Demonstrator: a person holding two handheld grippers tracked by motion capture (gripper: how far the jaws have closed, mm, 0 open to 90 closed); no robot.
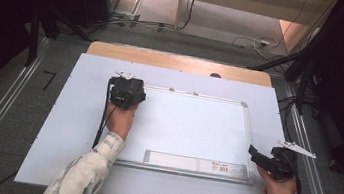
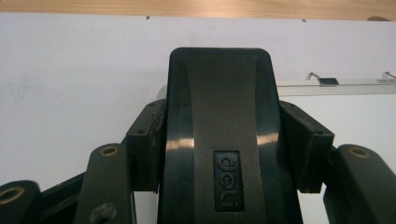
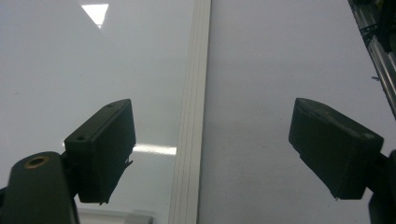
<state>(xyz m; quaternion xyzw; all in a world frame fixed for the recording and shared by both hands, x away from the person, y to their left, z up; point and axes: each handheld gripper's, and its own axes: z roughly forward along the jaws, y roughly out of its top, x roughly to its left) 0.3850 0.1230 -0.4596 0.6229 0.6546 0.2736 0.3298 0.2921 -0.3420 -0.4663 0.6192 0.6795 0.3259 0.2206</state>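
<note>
While the left gripper (image 1: 126, 92) clamped a black whiteboard eraser (image 2: 219, 135) between its jaws, it held that eraser at the upper left corner of the whiteboard (image 1: 191, 125), which lay flat on the table (image 1: 62, 128). The right gripper (image 3: 212, 149) stood with its jaws spread wide and nothing between them, straddling the whiteboard's right frame edge (image 3: 191, 140).

Eraser (image 2: 224, 140) base cut off below

Left tool (image 1: 126, 92) clamped on a black block; right tool (image 1: 259, 157) holds its jaws wide apart.
</note>
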